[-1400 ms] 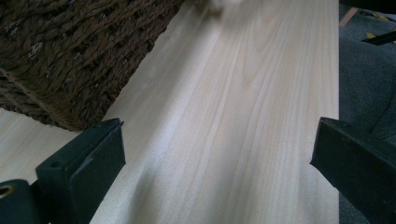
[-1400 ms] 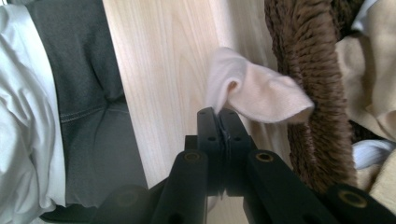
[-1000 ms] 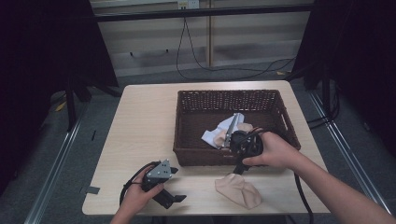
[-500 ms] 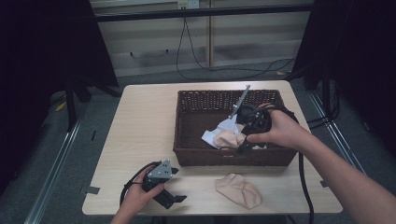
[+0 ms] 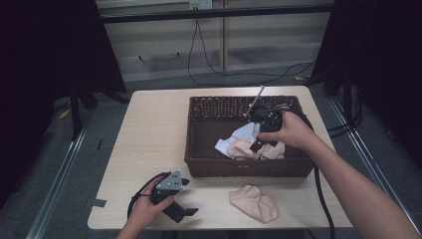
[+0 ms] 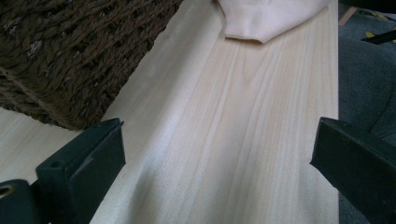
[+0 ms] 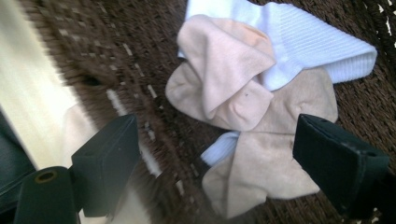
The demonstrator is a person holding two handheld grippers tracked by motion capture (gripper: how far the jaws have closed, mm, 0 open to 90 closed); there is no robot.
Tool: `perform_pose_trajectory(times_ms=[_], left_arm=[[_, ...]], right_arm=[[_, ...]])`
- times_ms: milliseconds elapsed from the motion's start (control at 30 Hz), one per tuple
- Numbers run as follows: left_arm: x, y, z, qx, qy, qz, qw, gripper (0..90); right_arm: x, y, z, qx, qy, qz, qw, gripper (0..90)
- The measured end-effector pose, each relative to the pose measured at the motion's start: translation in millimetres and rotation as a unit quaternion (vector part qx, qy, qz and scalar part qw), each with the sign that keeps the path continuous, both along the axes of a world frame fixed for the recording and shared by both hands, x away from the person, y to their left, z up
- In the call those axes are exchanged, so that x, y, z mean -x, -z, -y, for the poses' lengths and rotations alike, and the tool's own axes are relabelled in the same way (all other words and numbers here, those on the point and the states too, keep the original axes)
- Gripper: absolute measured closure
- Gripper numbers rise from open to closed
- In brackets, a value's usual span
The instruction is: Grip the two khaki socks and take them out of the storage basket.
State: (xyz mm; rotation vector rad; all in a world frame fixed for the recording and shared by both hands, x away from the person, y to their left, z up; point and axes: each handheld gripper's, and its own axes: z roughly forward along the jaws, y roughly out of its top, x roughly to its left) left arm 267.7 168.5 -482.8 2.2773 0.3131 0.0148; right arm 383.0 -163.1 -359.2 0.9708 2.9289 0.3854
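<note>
High view: right gripper (image 5: 260,141) now back low over the socks (image 5: 245,148) in the basket (image 5: 199,164), one sock (image 5: 254,202) left on the table, left gripper (image 5: 180,213) unmoved. Left gripper view: jaws wide apart over bare table (image 6: 243,140). Right gripper view: jaws apart and empty above the pile (image 7: 243,107) (last sock likely dropped in, one more to fetch).

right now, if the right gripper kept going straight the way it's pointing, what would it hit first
Most likely the pile of socks in the basket. The right gripper, jaws open, points down at the peach and white heap lying between them. Depth is unclear, but nothing shows in between.
</note>
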Motion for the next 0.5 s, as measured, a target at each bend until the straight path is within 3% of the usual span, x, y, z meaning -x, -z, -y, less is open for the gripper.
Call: perform_pose_trajectory(times_ms=[100,500], left_arm=[[0.0,0.1,-0.1,0.000,0.001,0.001,1.0000,2.4],[-0.3,0.0,-0.2,-0.006,0.002,0.001,1.0000,2.4]], right_arm=[[-5.2,12.2,-1.4,0.006,0.007,-0.009,0.9999,17.6],[-23.0,44.8,-9.7,0.017,0.025,-0.010,0.9995,19.4]])
